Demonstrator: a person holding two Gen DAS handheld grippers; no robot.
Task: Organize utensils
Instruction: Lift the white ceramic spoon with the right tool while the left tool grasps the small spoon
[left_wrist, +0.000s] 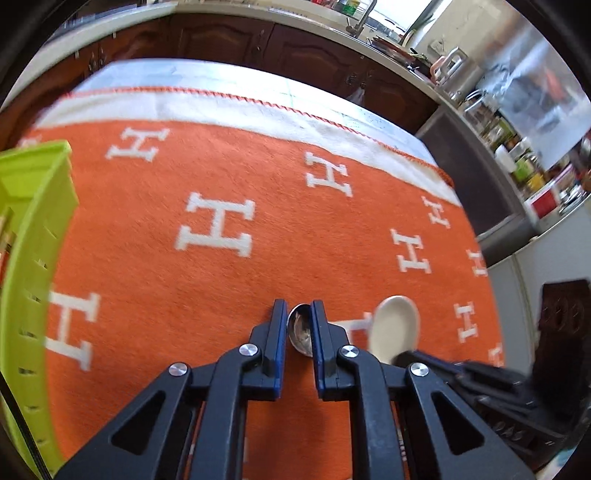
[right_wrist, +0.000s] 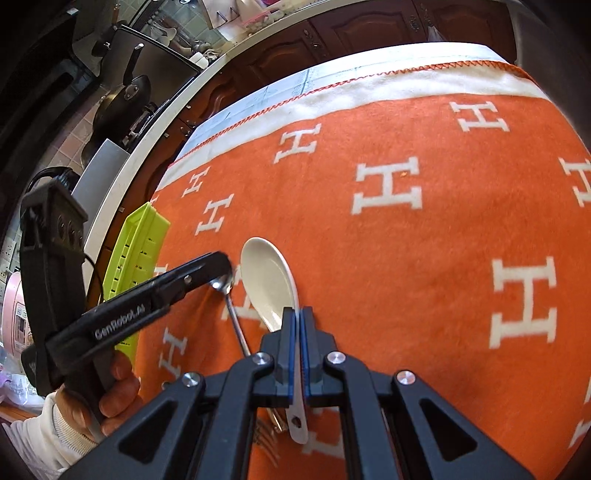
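My left gripper (left_wrist: 299, 309) is shut on the bowl of a small metal spoon (left_wrist: 300, 329); the spoon's handle (right_wrist: 236, 325) slopes down toward the orange cloth. My right gripper (right_wrist: 298, 314) is shut on a white ceramic soup spoon (right_wrist: 267, 282), gripping its handle, with the bowl pointing forward. The white spoon also shows in the left wrist view (left_wrist: 395, 328), just right of my left gripper. The left gripper (right_wrist: 225, 271) appears in the right wrist view beside the white spoon's bowl. A lime green slotted basket (left_wrist: 33, 266) stands at the left.
An orange blanket with white H letters (left_wrist: 229, 177) covers the table. The green basket (right_wrist: 136, 254) sits near the table's left edge. A fork (right_wrist: 267, 439) lies under my right gripper. A kitchen counter with pans (right_wrist: 122, 99) and jars (left_wrist: 524, 166) rings the table.
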